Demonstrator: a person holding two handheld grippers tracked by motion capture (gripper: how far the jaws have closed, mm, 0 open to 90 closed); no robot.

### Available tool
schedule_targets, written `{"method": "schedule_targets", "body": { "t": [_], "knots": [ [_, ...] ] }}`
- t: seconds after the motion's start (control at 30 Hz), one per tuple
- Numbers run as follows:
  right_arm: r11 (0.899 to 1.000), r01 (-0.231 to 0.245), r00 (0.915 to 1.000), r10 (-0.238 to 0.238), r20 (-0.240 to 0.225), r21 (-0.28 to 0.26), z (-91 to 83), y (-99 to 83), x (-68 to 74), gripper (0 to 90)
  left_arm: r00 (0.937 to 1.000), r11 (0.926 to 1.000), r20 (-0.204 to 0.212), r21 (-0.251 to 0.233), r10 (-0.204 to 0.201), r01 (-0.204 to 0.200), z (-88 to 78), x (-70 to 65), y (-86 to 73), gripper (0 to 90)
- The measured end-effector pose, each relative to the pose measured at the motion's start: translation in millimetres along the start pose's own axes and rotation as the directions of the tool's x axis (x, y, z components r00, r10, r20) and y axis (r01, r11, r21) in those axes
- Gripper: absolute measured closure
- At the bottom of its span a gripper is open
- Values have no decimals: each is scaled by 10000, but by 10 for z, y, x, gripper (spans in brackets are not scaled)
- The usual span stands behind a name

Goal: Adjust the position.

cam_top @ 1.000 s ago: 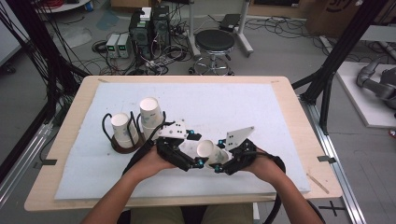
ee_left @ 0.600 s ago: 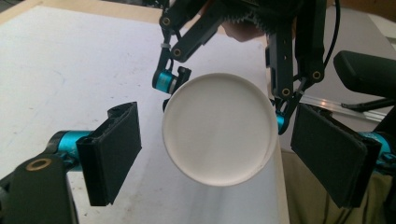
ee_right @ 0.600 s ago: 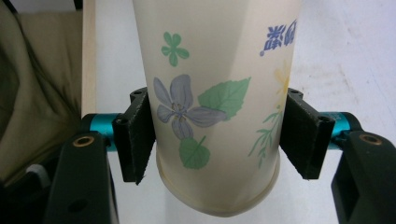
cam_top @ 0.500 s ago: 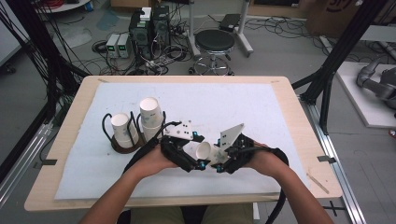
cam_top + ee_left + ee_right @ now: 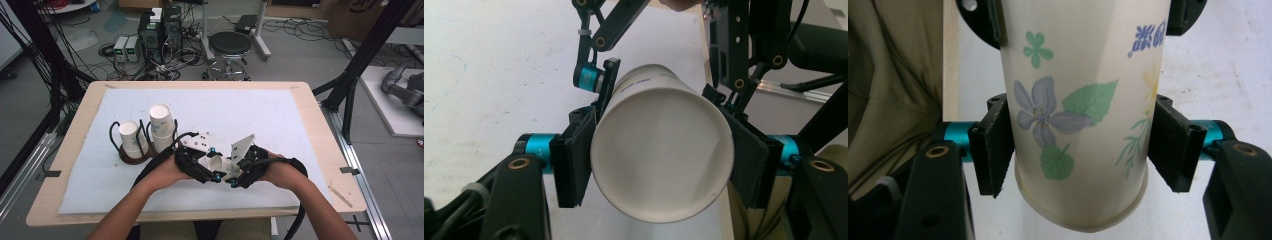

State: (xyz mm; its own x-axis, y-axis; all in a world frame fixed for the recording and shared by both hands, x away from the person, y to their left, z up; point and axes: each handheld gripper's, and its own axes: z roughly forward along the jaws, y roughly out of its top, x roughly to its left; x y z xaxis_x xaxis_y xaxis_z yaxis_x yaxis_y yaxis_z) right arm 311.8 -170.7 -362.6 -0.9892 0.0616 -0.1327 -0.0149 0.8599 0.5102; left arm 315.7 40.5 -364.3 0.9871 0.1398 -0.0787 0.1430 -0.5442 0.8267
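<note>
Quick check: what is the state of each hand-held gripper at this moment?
Left hand-held gripper: jaws have just closed, now shut on the paper cup.
Right hand-held gripper: shut on the same paper cup, near its base.

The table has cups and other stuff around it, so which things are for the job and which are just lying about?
For the job:
cup, clamped in both the left gripper and right gripper
cups in the holder

Lying about:
stool
computer boxes
floor cables
</note>
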Motion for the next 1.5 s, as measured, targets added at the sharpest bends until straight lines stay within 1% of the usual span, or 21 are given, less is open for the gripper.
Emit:
{"method": "schedule_targets", "body": {
  "t": [0.1, 0.17, 0.2, 0.23, 0.27, 0.33, 0.43, 0.57, 0.6, 0.63, 0.67, 0.8, 0.83, 0.93, 1.0, 1.03, 1.17, 1.27, 1.37, 1.43, 1.5],
  "knots": [
    [10000, 72, 10000, -72, -5, 28, 0, -1, 4, 343, 10000, 10000, 27, 42, 57, -57, 0, -1, -2, 364],
    [10000, 54, 10000, -53, -29, 23, 0, -8, 3, 311, 9999, 9999, -47, 8, 135, -135, -1, -4, -2, 369],
    [9999, -15, 10000, 15, 27, -99, -2, -15, -2, 285, 9998, 9999, -94, -48, 158, -158, -4, -3, -3, 371],
    [9995, -162, 9998, 164, 70, -280, -12, -24, -6, 232, 9998, 9997, -122, -174, 154, -156, -14, 2, -7, 372],
    [9977, -428, 9989, 437, 168, -520, -26, -38, -3, 198, 9998, 9993, -129, -348, 132, -136, -26, 10, -13, 373],
    [9917, -710, 9972, 732, 171, -1076, -78, -78, -7, 198, 9998, 9979, -145, -637, 117, -126, -58, 25, -29, 373],
    [9702, -1167, 9923, 1227, 149, -2123, -164, -163, -9, 198, 9999, 9943, -146, -1066, 46, -61, -105, 45, -61, 373],
    [9338, -1582, 9847, 1734, 190, -3208, -250, -275, -8, 198, 9999, 9853, -81, -1708, -96, 80, -150, 58, -113, 373],
    [9232, -1689, 9817, 1887, 242, -3453, -267, -299, -9, 198, 9998, 9827, -80, -1847, -164, 146, -157, 59, -127, 373],
    [8988, -1927, 9752, 2200, 250, -3937, -295, -341, -10, 198, 9998, 9813, -75, -1914, -205, 187, -163, 62, -140, 373],
    [8988, -1927, 9752, 2200, 250, -3937, -295, -341, -10, 198, 9997, 9801, -125, -1976, -220, 191, -171, 61, -152, 373],
    [8588, -2182, 9653, 2599, 271, -4636, -328, -411, 7, 198, 9991, 9716, -222, -2350, -354, 292, -202, 70, -201, 373],
    [8510, -2215, 9633, 2669, 288, -4762, -331, -431, 11, 198, 9989, 9672, -227, -2517, -414, 343, -211, 72, -213, 373],
    [8215, -2444, 9543, 2980, 225, -5151, -323, -491, 30, 198, 9983, 9562, -230, -2895, -531, 442, -241, 86, -255, 373],
    [8070, -2525, 9514, 3075, 148, -5339, -307, -533, 40, 198, 9979, 9488, -289, -3125, -576, 457, -251, 91, -289, 373],
    [7997, -2571, 9499, 3124, 103, -5426, -296, -553, 46, 198, 9977, 9468, -295, -3183, -606, 481, -257, 96, -307, 373],
    [7764, -2720, 9418, 3362, 85, -5685, -250, -624, 73, 198, 9972, 9382, -205, -3407, -716, 604, -256, 105, -382, 373],
    [7641, -2855, 9353, 3537, 56, -5786, -209, -676, 87, 198, 9975, 9364, -215, -3466, -667, 552, -252, 102, -419, 372],
    [7513, -3019, 9289, 3702, -40, -5869, -165, -726, 109, 198, 9977, 9313, -238, -3607, -640, 511, -257, 98, -443, 372],
    [7541, -3062, 9291, 3698, -96, -5810, -143, -743, 117, 198, 9977, 9279, -261, -3697, -629, 488, -260, 98, -456, 372],
    [7515, -3069, 9289, 3701, -118, -5840, -132, -755, 119, 198, 9978, 9246, -255, -3779, -613, 472, -262, 95, -467, 372]
  ]
}}
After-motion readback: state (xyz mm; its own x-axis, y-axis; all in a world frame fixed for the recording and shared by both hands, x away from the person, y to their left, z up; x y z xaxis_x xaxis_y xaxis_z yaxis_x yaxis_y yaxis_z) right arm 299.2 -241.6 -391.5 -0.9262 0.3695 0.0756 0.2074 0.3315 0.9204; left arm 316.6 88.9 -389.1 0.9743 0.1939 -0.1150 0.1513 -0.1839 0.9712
